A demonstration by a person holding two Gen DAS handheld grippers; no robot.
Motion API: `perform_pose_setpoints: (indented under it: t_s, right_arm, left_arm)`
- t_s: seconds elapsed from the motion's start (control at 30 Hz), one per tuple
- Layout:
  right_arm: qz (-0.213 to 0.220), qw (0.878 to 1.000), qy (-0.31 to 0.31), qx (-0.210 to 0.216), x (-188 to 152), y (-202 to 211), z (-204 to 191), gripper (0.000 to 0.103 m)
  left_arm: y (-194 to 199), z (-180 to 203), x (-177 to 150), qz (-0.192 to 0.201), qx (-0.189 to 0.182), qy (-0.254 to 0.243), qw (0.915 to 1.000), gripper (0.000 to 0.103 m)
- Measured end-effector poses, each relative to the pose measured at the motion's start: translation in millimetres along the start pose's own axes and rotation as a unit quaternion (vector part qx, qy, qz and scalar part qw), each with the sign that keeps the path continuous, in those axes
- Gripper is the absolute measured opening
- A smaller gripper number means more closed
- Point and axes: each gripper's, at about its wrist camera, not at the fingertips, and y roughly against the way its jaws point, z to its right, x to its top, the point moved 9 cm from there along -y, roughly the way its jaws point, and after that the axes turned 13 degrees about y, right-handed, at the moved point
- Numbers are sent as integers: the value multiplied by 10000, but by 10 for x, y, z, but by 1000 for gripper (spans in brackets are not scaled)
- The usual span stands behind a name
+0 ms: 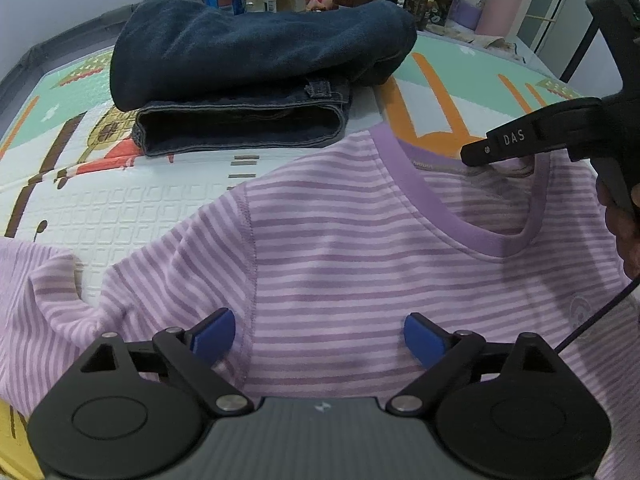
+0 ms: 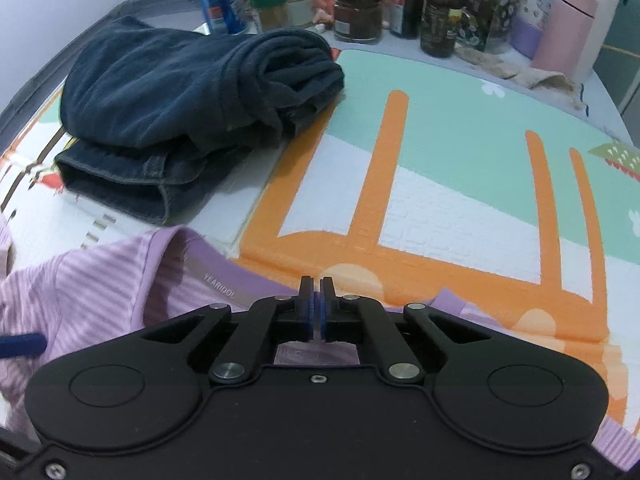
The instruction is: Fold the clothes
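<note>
Wide apart stand the jaws of my left gripper [image 1: 319,334], hanging just over the chest of the purple striped shirt [image 1: 340,256], which lies face up on the patterned play mat [image 2: 460,184] covering the table. On my right gripper [image 2: 316,306] the jaws are pressed together at the back of the shirt's purple collar [image 1: 416,196], pinching it. Beyond the shirt, folded dark jeans [image 1: 248,76] sit on the mat, with jars and bottles [image 2: 358,14] crowded behind them.
</note>
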Motion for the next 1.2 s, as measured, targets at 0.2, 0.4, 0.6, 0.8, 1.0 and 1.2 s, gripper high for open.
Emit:
perform_pose_setpoints:
  t_s: [0.2,0.4,0.6,0.8,1.0,1.2]
  right_arm:
    - [78,9997,-245,43,19,-79,67,3]
    - [614,9940,-886,195,52,211,270,27]
    - [936,9892,-1113,178,-46,606,512,26]
    - [759,9842,-1563,350,-426,717,656,8]
    - [561,9768,-2057,194,-662,521,859,8]
    - [495,9694,-2401,-129,-708,293,1141,0]
  left_arm:
    - [-7,-32,19,-1,66,30,10000,94]
    - [19,-68,71,-11,42,156,9999,92]
    - [100,-79,197,73,-214,357,9991,86]
    - [69,-19,315,187,-385,429,9982,78]
    - [-47,60,402,229,-402,457,9979,76]
    - [-154,125,493,277,-401,491,9976,75]
